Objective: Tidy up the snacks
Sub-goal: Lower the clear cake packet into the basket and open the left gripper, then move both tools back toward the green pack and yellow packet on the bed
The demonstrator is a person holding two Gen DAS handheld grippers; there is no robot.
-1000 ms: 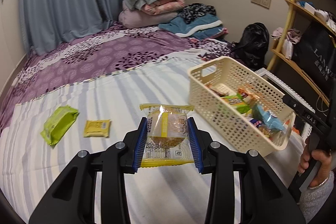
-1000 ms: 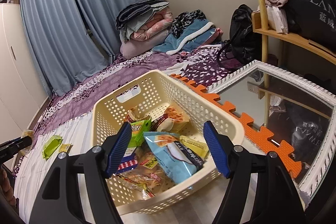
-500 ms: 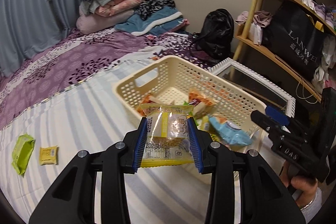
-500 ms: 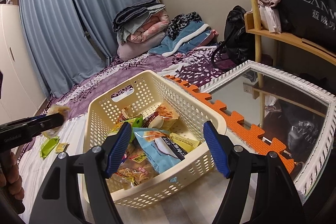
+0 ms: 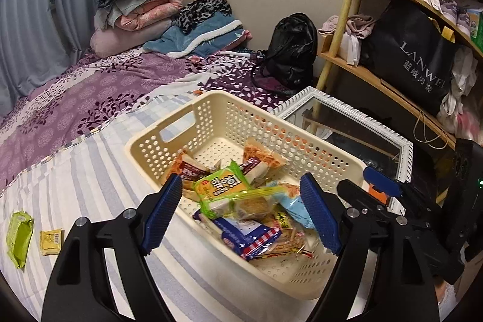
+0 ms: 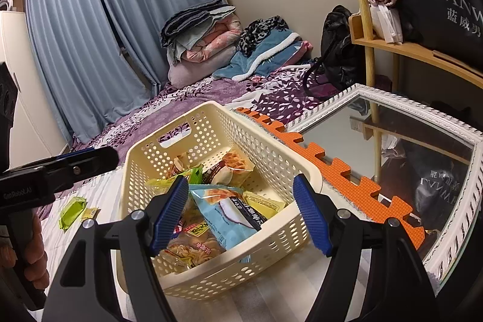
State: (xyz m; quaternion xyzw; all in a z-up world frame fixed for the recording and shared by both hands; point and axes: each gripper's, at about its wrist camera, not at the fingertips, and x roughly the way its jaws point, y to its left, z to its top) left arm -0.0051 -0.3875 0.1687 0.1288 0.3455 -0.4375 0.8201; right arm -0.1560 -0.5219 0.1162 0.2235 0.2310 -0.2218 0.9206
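Observation:
A cream perforated basket (image 5: 169, 135) (image 6: 271, 138) stands on the striped bedsheet and holds several snack packets. My left gripper (image 5: 241, 213) hovers over its near side and its jaws are opening. A clear, yellow-edged cake packet (image 5: 241, 202) lies loose on the pile below them, touching neither pad. My right gripper (image 6: 240, 216) is open above the basket's opposite rim, gripping nothing. A green packet (image 5: 18, 233) (image 6: 71, 208) and a small yellow packet (image 5: 50, 241) (image 6: 90, 212) lie on the sheet to the left.
A white-framed mirror (image 5: 347, 122) and an orange foam mat (image 6: 332, 168) lie right of the basket. Behind them stand a wooden shelf (image 5: 341, 29) and a black backpack (image 5: 291, 50). Folded bedding (image 5: 142, 11) is piled at the bed's far end.
My left gripper carried the cake packet rightward to the basket, then spread its jaws; the packet now lies in the basket. The right gripper has stayed put.

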